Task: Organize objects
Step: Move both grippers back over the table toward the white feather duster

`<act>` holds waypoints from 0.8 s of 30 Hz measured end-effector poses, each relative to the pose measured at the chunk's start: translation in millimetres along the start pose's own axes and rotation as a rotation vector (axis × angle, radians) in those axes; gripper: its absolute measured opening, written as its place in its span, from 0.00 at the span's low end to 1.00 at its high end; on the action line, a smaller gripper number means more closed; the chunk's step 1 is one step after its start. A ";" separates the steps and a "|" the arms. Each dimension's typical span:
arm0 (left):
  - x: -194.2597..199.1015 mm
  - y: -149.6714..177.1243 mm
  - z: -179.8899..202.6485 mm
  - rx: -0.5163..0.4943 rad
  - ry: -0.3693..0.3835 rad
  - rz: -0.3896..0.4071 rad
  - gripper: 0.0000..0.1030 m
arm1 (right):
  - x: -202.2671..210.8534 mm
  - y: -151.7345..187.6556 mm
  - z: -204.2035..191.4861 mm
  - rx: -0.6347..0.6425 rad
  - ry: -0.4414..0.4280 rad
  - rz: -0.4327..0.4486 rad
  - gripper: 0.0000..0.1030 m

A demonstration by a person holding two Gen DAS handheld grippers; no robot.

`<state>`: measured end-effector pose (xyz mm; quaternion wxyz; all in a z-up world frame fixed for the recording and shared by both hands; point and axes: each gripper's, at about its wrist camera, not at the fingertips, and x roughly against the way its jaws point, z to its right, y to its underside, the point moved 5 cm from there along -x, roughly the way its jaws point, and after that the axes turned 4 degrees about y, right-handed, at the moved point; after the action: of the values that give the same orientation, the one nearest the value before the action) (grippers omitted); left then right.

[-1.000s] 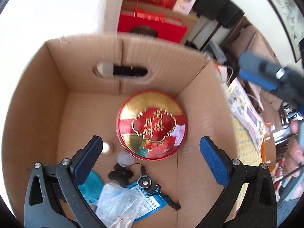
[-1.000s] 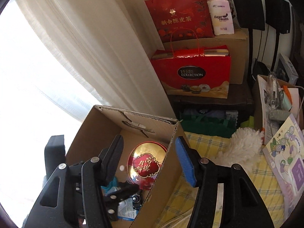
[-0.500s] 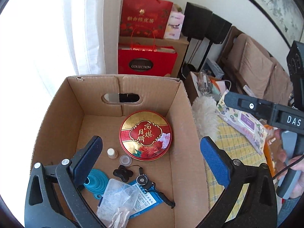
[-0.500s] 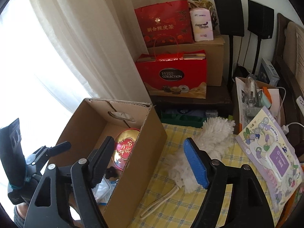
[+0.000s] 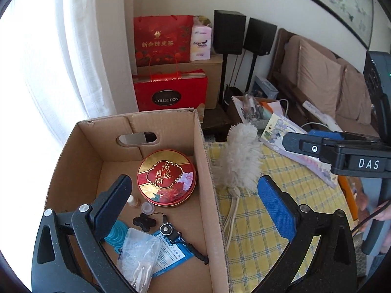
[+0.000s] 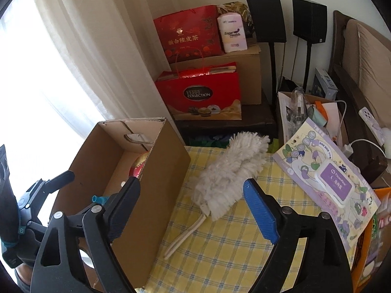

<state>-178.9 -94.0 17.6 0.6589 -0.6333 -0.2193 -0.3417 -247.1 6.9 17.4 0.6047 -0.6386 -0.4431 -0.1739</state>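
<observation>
Daylight entered from the left through a sheer curtain (image 6: 80, 56), which was blown out to white along the left of both views. The cardboard box (image 5: 80, 161) showed a lit inner wall and a softly shaded floor. Focus was sharp at centre; fisheye bending curved the picture frame (image 5: 342, 0) and the wall lines, and black vignette filled the corners. The far right edge of the right wrist view was smeared.
</observation>
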 end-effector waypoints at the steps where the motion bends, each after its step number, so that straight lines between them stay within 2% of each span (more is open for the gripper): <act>1: 0.9 0.0 2.4 -0.001 0.005 0.001 1.00 | 1.4 2.0 2.8 0.000 0.006 0.000 0.85; 7: 3.2 3.2 20.3 0.011 0.045 -0.005 1.00 | 7.2 15.8 19.6 -0.016 0.022 -0.007 0.85; 16: 5.8 19.3 63.6 -0.059 0.083 -0.015 1.00 | 15.8 32.8 44.5 -0.053 0.037 -0.003 0.85; 24: -11.9 41.6 93.3 -0.104 0.098 -0.051 1.00 | 23.2 50.7 71.3 -0.070 0.066 0.009 0.85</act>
<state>-143.2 -1.5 -10.0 0.6260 -0.6435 -0.1848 -0.3997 -217.4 87.5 -11.2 0.5970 -0.6554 -0.4134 -0.2076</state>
